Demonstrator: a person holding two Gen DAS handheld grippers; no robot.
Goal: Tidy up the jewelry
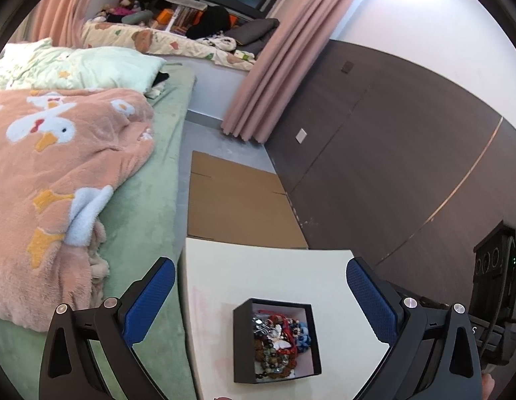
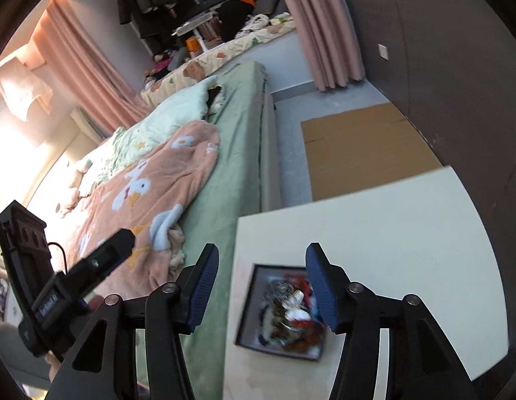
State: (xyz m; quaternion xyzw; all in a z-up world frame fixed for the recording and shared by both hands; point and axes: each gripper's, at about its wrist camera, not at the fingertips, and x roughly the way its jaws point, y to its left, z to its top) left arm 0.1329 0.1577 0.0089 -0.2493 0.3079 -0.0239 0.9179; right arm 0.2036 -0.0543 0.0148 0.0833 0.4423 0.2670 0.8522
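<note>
Brimming black jewelry box [image 1: 276,340], beads tangled.

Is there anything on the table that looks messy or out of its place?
Nothing has spilled. The jewelry lies heaped and tangled in the black box, beads and a butterfly piece all mixed. The box sits askew to the white table edges.

Matt black box [image 1: 248,346], smooth cream table [image 1: 258,273], fluffy blanket [image 1: 58,166].
</note>
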